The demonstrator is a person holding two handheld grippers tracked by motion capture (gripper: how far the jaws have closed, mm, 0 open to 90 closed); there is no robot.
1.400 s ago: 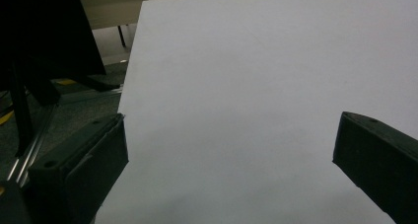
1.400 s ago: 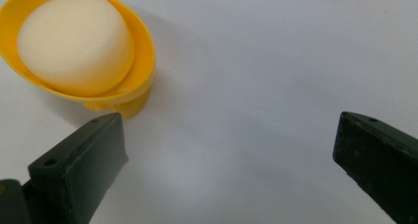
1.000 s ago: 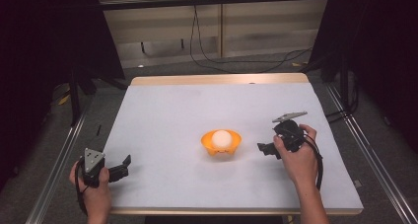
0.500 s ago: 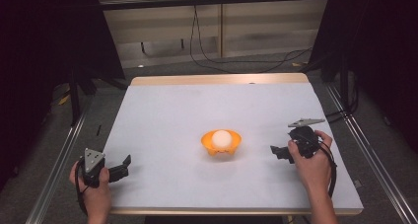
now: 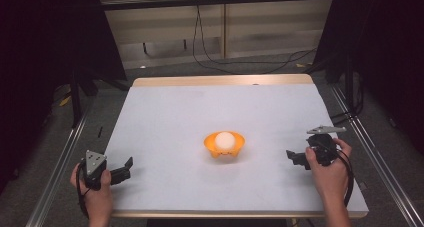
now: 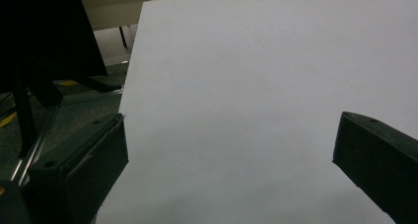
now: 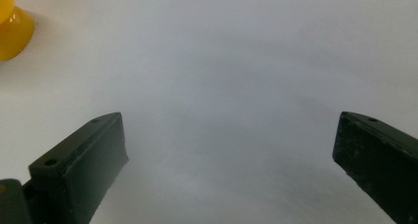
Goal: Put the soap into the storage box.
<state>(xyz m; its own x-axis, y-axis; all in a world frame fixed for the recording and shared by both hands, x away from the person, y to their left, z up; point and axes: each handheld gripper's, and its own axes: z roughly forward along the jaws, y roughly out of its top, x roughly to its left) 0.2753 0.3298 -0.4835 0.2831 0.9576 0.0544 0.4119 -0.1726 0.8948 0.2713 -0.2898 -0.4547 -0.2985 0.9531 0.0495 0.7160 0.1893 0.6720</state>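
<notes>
A white ball (image 5: pixel 225 140) sits in an orange bowl (image 5: pixel 224 148) mid-table (image 5: pixel 165 117). Both the left hand-held gripper (image 5: pixel 126 168) and the right hand-held gripper (image 5: pixel 294 158) gape wide and empty, well apart from the bowl. The placing looks done; nothing seems left.

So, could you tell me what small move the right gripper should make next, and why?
Probably ease the right gripper leftward toward the orange bowl holding the white ball. Its jaws stand wide open with nothing between them, and the bowl lies apart from it, at the top left corner of the right gripper view.
</notes>
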